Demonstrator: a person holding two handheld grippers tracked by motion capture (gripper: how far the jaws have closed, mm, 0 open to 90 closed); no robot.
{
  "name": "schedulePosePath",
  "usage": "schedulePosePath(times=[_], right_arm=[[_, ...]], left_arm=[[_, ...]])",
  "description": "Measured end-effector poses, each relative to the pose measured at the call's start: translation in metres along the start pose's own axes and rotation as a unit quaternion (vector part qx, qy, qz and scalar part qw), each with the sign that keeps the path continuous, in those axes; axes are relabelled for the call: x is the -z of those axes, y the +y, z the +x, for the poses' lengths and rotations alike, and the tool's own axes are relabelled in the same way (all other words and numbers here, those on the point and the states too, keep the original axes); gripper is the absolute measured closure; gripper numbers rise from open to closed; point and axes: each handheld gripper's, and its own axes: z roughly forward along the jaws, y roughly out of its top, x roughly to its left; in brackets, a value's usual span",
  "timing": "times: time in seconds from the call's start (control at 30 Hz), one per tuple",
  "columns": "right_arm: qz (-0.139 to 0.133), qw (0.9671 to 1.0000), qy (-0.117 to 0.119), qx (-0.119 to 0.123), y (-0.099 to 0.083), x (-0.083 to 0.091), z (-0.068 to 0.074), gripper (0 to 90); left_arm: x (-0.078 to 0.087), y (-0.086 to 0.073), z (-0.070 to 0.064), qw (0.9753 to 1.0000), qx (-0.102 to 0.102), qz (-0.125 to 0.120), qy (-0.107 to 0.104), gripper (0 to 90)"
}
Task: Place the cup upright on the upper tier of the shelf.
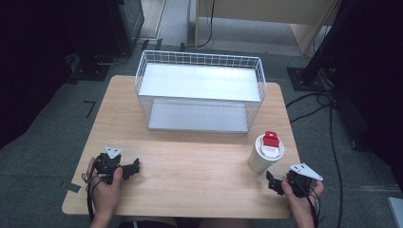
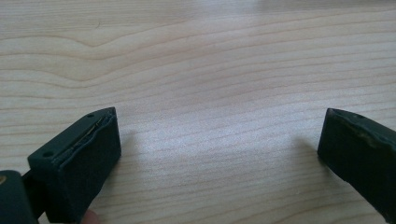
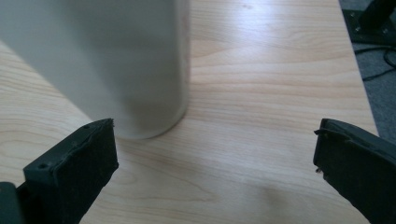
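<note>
At the left front of the desk point(image 1: 190, 161), the left hand point(image 1: 105, 187) holds the left hand-held gripper point(image 1: 134, 168) low over the wood, its tips pointing toward the middle of the desk. In the left gripper view, the left hand-held gripper point(image 2: 219, 140) is released: its two black jaws stand wide apart with bare wood grain between them, and nothing is in its grip.

Farther back, at the middle of the desk, stands a white wire basket point(image 1: 199, 59) with a pale shelf inside and a second pale panel beneath it. It sits well apart from both hands.

To the right, just in front of the basket's right corner, is a white cup point(image 1: 260, 159), upright on the desk, with a red and white lid on top. It stands near the desk's right edge.

At the right front, the right hand point(image 1: 299, 199) holds the right hand-held gripper point(image 1: 271, 183) just in front of the cup, close to it but not touching. In the right gripper view, the right hand-held gripper point(image 3: 215, 154) is also released, jaws spread wide. The cup point(image 3: 116, 60) rises just beyond the left jaw, blurred by closeness, its base resting on the wood, outside the gap between the jaws.
</note>
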Motion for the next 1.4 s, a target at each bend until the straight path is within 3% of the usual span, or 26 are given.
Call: schedulePosePath(times=[0.27,0.57,1.0,1.23,1.4], right_arm=[[-0.015,0.9993,0.033,0.01,0.004,0.003,0.01,0.1],[-0.051,0.9965,0.065,-0.003,0.012,0.007,0.02,0.8],[-0.08,0.9941,0.072,-0.016,0.021,-0.001,0.033,6.6],[-0.104,0.9923,0.063,-0.022,0.024,-0.005,0.038,7.3],[-0.125,0.9894,0.067,-0.032,0.025,-0.006,0.038,9.7]], left_arm=[[0.0,0.0,0.0,1.0,0.0,0.0,0.0,0.0],[0.0,0.0,0.0,1.0,0.0,0.0,0.0,0.0],[0.0,0.0,0.0,1.0,0.0,0.0,0.0,0.0],[0.0,0.0,0.0,1.0,0.0,0.0,0.0,0.0],[0.0,0.0,0.0,1.0,0.0,0.001,0.0,0.0]])
